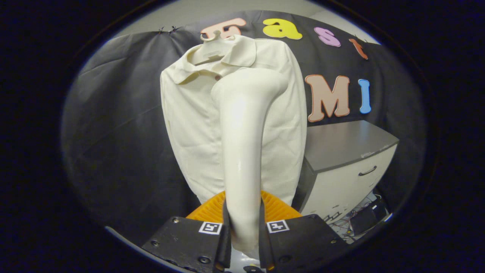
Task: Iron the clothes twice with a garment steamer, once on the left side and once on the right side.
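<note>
The hand-held gripper [242, 231] at the bottom centre of the frame is clenched on the handle of the garment steamer [242, 151], both fingers pressing its sides. The steamer rises up the middle of the frame, and its bent head sits in the upper centre, right against or just off the chest of the shirt [189, 125]; which of the two is hard to tell. The shirt hangs on a hanger [212, 36] in the upper centre, in front of the booth's dark wall. A cabinet [348, 163] with a drawer stands at the right, beside the shirt's hem.

The head appears to be high on the shirt, near the collar and slightly toward the right of the placket, so a pass looks to be at its top. To do it well, I would keep the steamer face flat and lightly against the fabric, draw it straight down one side in a slow, even stroke to the hem, and keep the handle firmly held so the head does not twist. The other side then needs the same pass.
</note>
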A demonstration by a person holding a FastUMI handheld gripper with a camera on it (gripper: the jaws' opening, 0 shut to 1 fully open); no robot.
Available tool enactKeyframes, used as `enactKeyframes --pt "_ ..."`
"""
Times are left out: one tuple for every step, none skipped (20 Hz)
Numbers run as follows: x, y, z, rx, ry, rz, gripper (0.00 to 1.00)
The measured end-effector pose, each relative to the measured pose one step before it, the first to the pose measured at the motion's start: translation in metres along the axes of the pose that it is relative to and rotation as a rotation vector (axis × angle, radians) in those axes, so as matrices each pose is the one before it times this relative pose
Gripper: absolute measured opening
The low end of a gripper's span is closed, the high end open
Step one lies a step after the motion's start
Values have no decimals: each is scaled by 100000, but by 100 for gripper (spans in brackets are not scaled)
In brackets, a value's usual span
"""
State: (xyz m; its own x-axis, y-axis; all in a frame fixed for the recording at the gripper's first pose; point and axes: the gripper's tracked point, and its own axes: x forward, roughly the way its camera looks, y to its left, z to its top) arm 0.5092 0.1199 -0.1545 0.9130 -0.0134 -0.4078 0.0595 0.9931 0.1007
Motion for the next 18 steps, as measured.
enactKeyframes --pt "138 112 623 839 -1413 615 29" --pt "519 -61 639 -327 -1520 1135 29" --pt "164 -73 444 -620 -1406 478 29" --pt "472 -267 341 -721 -787 112 29" --pt "63 -119 152 -162 -274 276 29" --pt "253 -140 113 -189 -162 361 29" --pt "444 -337 218 139 -224 144 29" --pt "426 -284 -12 605 448 184 29" --pt "604 -339 221 1369 -198 545 29" --pt "664 -316 233 1316 -272 709 29" --pt "641 -569 -104 517 858 -116 29" --pt "542 -380 -266 156 765 98 29" --pt "59 -60 -123 -108 -269 251 29" --pt "219 -110 -258 -482 147 349 29" --pt "357 -114 -302 -488 588 341 29" --pt "531 -159 -259 -205 504 481 29" --pt "445 -198 -436 474 1073 478 29" --pt "514 -200 -608 664 1262 344 29"
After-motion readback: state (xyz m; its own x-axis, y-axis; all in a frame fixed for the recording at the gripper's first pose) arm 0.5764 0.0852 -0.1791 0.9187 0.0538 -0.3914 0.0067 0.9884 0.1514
